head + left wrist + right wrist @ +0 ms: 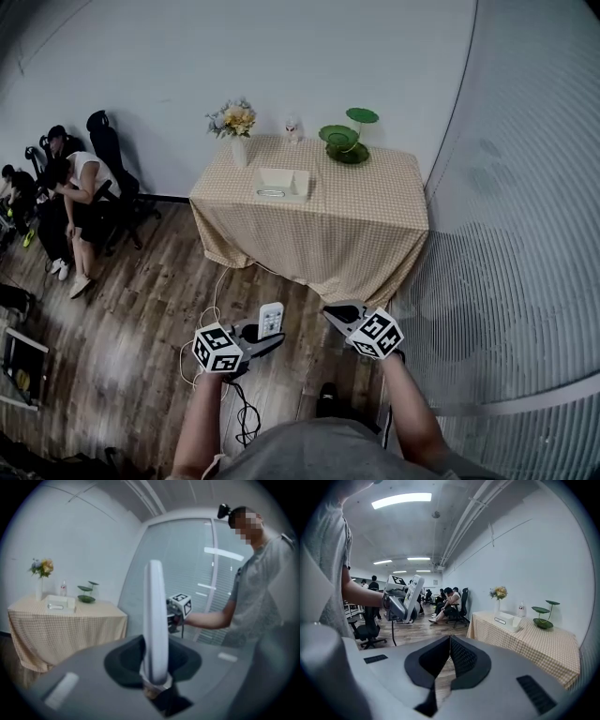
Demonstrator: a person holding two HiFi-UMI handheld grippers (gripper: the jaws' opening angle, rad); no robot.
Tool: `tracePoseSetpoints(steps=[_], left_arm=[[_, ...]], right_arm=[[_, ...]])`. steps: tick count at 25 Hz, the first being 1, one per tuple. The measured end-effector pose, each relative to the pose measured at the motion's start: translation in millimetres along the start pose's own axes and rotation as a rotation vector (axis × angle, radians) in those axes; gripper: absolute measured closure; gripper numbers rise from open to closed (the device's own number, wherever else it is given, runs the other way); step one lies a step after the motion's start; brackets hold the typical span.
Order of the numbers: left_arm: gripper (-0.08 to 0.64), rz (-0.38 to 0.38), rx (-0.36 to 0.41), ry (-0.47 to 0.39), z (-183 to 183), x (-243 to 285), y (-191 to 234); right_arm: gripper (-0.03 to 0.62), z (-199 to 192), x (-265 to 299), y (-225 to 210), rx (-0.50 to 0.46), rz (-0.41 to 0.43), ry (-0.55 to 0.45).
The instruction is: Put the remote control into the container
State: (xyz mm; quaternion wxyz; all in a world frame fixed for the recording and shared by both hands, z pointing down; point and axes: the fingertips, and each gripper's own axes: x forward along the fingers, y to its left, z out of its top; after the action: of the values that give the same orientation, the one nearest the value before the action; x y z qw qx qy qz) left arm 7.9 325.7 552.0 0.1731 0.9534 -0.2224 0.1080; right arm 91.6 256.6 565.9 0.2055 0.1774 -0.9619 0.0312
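Observation:
A white remote control stands upright in my left gripper, which is shut on its lower end above the wooden floor. In the left gripper view the remote shows edge-on between the jaws. My right gripper hovers just to the right with its jaws shut and nothing in them; its pads meet. The white container lies on the checked-cloth table ahead, with a small dark-edged object in it. It also shows as the container at the left and the container at the right.
On the table stand a flower vase, a small bottle and a green leaf-shaped dish. People sit on office chairs at the left. A glass wall with blinds runs along the right. A cable trails on the floor.

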Motion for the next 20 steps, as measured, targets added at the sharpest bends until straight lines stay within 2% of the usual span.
tracePoseSetpoints(steps=[12, 20], left_arm=[[0.474, 0.036, -0.015, 0.005, 38.2, 46.5, 41.8], [0.474, 0.065, -0.006, -0.008, 55.1, 65.7, 52.3]], right_arm=[[0.574, 5.5, 5.7, -70.9, -0.016, 0.059, 0.017], [0.574, 7.6, 5.8, -96.6, -0.041, 0.072, 0.011]])
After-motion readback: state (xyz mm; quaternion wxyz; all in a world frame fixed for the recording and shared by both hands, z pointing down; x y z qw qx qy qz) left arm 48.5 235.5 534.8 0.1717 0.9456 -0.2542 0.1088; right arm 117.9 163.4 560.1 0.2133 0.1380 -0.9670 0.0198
